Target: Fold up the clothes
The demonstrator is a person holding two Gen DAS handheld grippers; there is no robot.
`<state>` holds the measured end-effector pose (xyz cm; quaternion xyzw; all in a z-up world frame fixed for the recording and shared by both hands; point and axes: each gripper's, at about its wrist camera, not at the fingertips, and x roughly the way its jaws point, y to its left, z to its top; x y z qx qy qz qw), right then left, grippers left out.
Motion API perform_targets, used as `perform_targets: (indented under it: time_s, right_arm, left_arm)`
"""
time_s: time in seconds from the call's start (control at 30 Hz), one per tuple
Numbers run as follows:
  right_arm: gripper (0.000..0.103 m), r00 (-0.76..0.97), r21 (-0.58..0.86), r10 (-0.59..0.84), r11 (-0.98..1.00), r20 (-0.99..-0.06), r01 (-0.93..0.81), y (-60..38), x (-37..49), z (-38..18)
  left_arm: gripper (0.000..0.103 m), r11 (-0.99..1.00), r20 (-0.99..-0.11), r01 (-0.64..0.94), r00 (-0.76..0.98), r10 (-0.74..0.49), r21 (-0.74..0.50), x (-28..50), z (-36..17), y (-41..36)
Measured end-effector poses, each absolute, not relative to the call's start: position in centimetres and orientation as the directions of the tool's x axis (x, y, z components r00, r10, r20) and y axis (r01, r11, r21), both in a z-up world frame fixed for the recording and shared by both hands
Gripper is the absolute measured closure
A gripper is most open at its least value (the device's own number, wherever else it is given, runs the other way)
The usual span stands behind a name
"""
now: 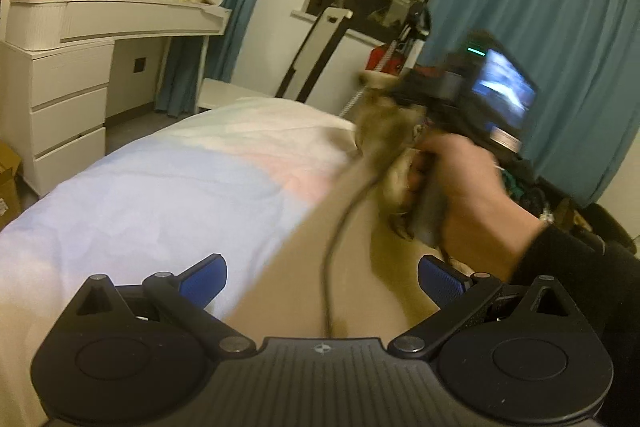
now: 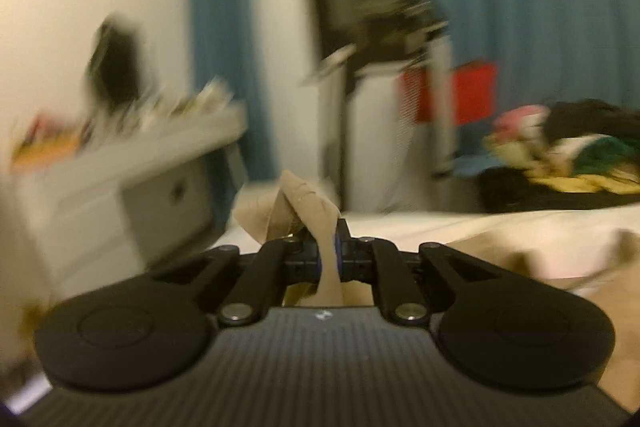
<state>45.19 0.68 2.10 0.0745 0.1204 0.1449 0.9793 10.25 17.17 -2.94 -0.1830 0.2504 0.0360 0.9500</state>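
The right gripper point(image 2: 329, 247) is clamping a bunched fold of the tan garment point(image 2: 308, 205), with both blue pads pressed hard against the cloth and a knot of fabric standing proud of the jaws toward 12 o'clock. The left gripper point(image 1: 322, 277) is standing wide open, its fingers point(image 1: 204, 279) spread apart with nothing between the pads; the garment is passing under them without contact. In the left wrist view, the garment is trailing from 5 o'clock up toward the right hand point(image 1: 476, 187) at 2 o'clock, lying across the pale bed sheet point(image 1: 160, 195), and a thin dark cord point(image 1: 340, 231) is running along the cloth toward the open jaws. The right wrist view is heavily blurred, so the hand is judged to be travelling fast. A white dresser point(image 1: 56, 99) is standing at 9 o'clock, blue curtains point(image 1: 532, 27) at 1 o'clock, and a pile of mixed clothes point(image 2: 568, 155) is lying at 3 o'clock in the right wrist view. Probable faults from this point: the small pinch is likely slipping free under a quick pull; the cord may be snagging on the left fingers; and, with the left jaws gripping nothing, the free end is liable to drag and crease instead of laying flat.
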Motion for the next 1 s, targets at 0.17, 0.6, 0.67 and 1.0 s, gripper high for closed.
perform_targets:
  time_s: [0.17,0.6,0.67,1.0]
  right_arm:
    - [0.095,0.969,0.31,0.101,0.95,-0.224,-0.027,-9.3,44.1,0.6]
    - [0.019,0.905,0.361,0.211,0.93,-0.37,-0.069,-15.7,39.5,-1.0]
    - [0.019,0.9,0.363,0.216,0.929,-0.378,-0.071,-16.0,37.4,0.1]
    - [0.019,0.917,0.289,0.222,0.949,-0.331,-0.125,-18.2,21.9,5.9]
  left_arm:
    - [0.0,0.943,-0.489,-0.121,0.871,-0.049,-0.311,9.9,-2.8,15.3]
    - [0.0,0.972,-0.518,-0.031,0.85,-0.098,-0.234,11.7,-3.2,10.7]
    - [0.0,0.977,-0.506,-0.019,0.858,-0.093,-0.212,11.1,-2.7,10.3]
    - [0.0,0.986,-0.445,0.051,0.888,-0.117,-0.157,7.3,-0.2,7.8]
